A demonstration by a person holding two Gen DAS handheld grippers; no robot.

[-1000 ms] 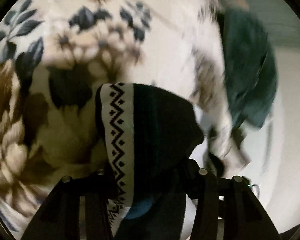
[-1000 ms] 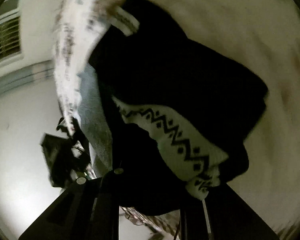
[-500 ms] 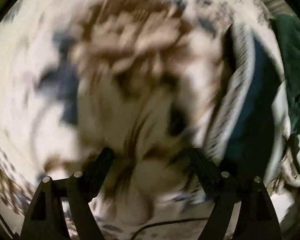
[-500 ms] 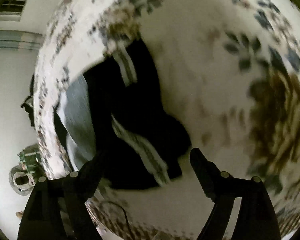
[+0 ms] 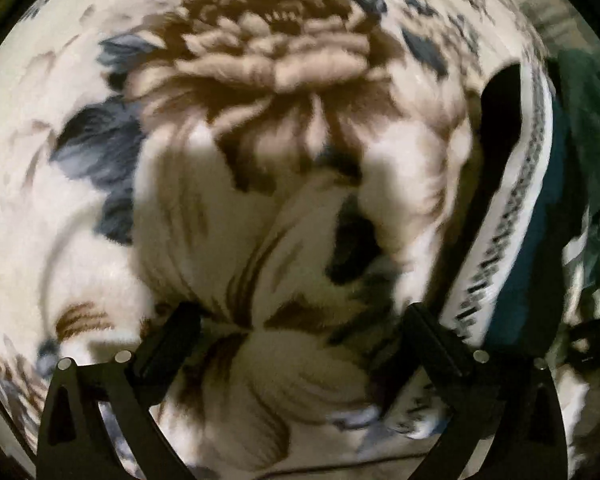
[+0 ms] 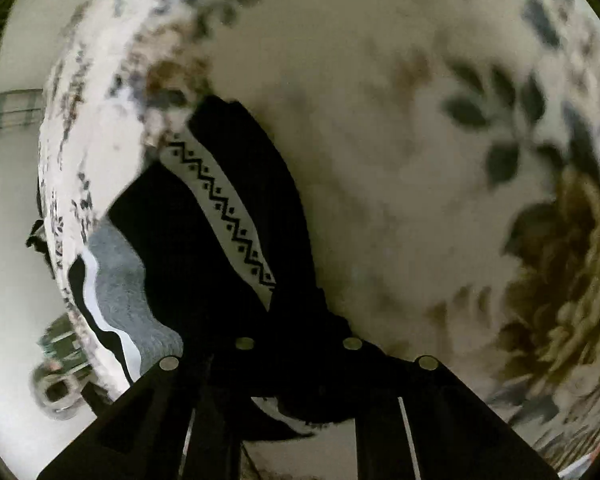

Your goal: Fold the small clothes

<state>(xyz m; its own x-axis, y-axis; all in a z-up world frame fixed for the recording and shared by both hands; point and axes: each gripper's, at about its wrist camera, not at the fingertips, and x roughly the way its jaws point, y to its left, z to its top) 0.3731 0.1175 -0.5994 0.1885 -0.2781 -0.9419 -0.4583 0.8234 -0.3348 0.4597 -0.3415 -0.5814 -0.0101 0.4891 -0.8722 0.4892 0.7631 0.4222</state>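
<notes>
A black garment (image 6: 204, 272) with a white zigzag band (image 6: 224, 208) lies on the floral blanket (image 6: 420, 160) near its left edge. My right gripper (image 6: 296, 340) is closing, its jaws pinched on the garment's near black edge. In the left wrist view the same garment (image 5: 500, 184) lies at the right, its patterned band (image 5: 512, 216) running along it. My left gripper (image 5: 298, 316) is opening wide over the blanket (image 5: 260, 60), to the left of the garment, with only blanket between its fingers.
A grey cloth (image 6: 120, 280) with a white stripe lies under the black garment at the blanket's edge. A teal cloth (image 5: 588, 120) sits beyond the garment at the far right. Pale floor with a small metal object (image 6: 56, 384) lies past the edge.
The left gripper let go of the black garment, opened wide and moved left over the blanket. The right gripper opened, then closed again on the garment's near edge.
</notes>
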